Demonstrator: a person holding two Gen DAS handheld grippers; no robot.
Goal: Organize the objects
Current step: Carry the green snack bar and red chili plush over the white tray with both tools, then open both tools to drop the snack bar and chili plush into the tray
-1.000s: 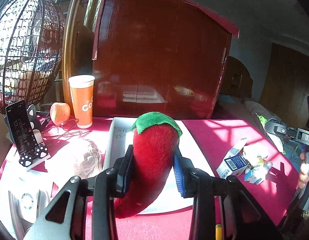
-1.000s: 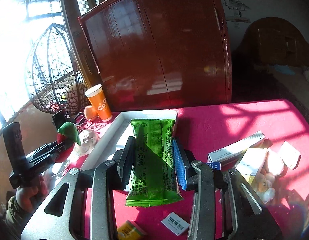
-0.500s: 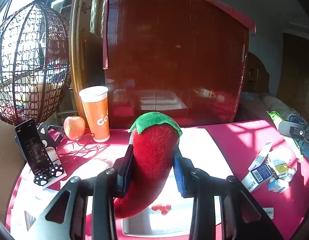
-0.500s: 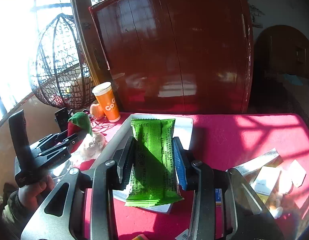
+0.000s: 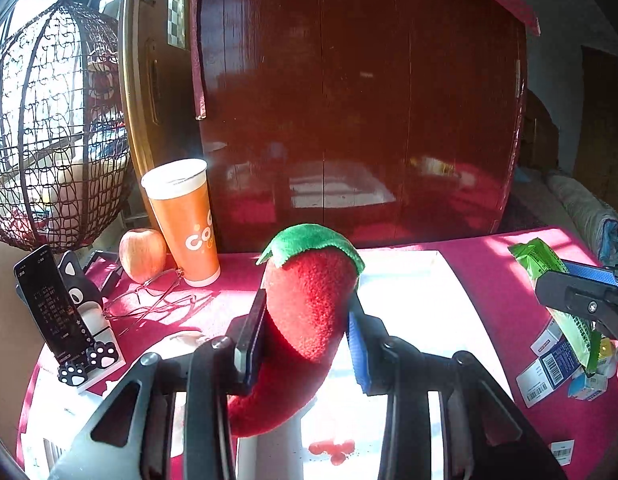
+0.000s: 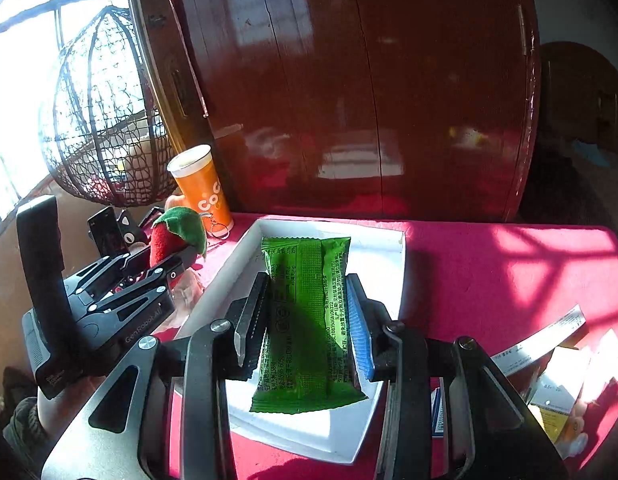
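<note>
A red plush chili pepper [image 5: 305, 320] with a green felt cap is clamped upright in my left gripper [image 5: 307, 344], above the near left part of a white tray [image 5: 441, 320]. In the right wrist view the same plush chili [image 6: 169, 236] sits in the left gripper [image 6: 161, 268] just left of the white tray [image 6: 385, 248]. My right gripper [image 6: 309, 320] is shut on a green snack packet [image 6: 305, 320] held over the tray's middle. From the left wrist view that green packet [image 5: 557, 280] and the right gripper [image 5: 581, 296] show at the right edge.
An orange paper cup [image 5: 185, 220], an apple [image 5: 143, 254], eyeglasses [image 5: 149, 300] and a phone on a cat-paw stand [image 5: 53, 308] occupy the red tablecloth's left. Small medicine boxes [image 5: 557, 368] lie at the right. A dark wooden cabinet [image 5: 349, 100] and a wire basket chair [image 5: 49, 140] stand behind.
Both grippers have moved forward over the table toward the white tray, each keeping its hold. The right gripper with the green packet has come into the left wrist view at the right.
</note>
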